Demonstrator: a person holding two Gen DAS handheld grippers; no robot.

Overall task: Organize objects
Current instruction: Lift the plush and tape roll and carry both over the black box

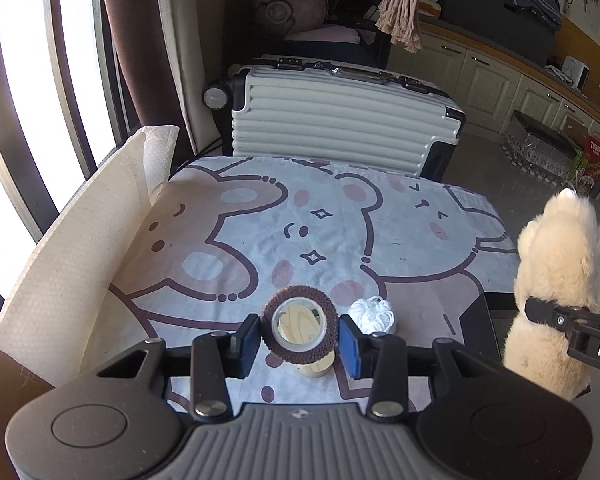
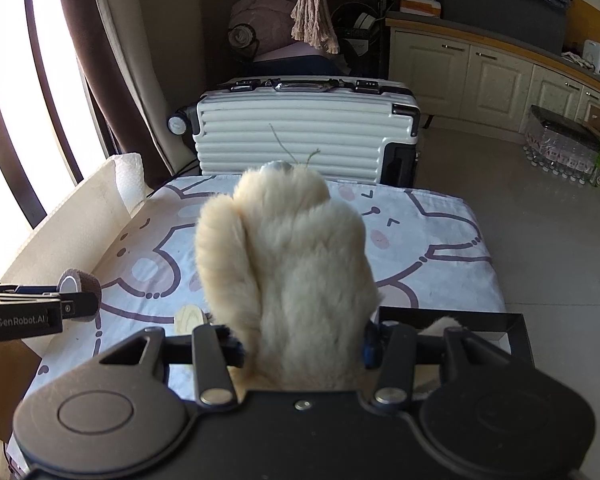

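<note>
Gripped between the two pads of the left gripper [image 1: 299, 336] is a brown roll of tape [image 1: 300, 330], held upright on its edge so its open core faces back along the fingers; the jaws are closed tight against its sides. Below the roll, on the bear-print cloth [image 1: 236, 236], stands a small pale wooden cylinder [image 1: 316, 366], partly hidden by the roll. Just to the right of the roll sits a small ball of white string [image 1: 373, 314], close beside the blue right-hand pad [image 1: 349, 350].

Off to the right, the right gripper [image 2: 300, 350] is clamped around a cream plush toy [image 2: 288, 276], its jaws partly apart with the fur filling the gap. The toy rises in front of that camera and blocks most of the table's middle. A black tray [image 2: 516, 334] lies at the table's near right corner, under the toy.

Along the left edge of the table, a white paper towel [image 1: 80, 248] stands propped up like a wall. Behind the table a white ribbed suitcase [image 1: 340, 120] lies on its side. Cream cabinets [image 2: 460, 76] line the far right wall.
</note>
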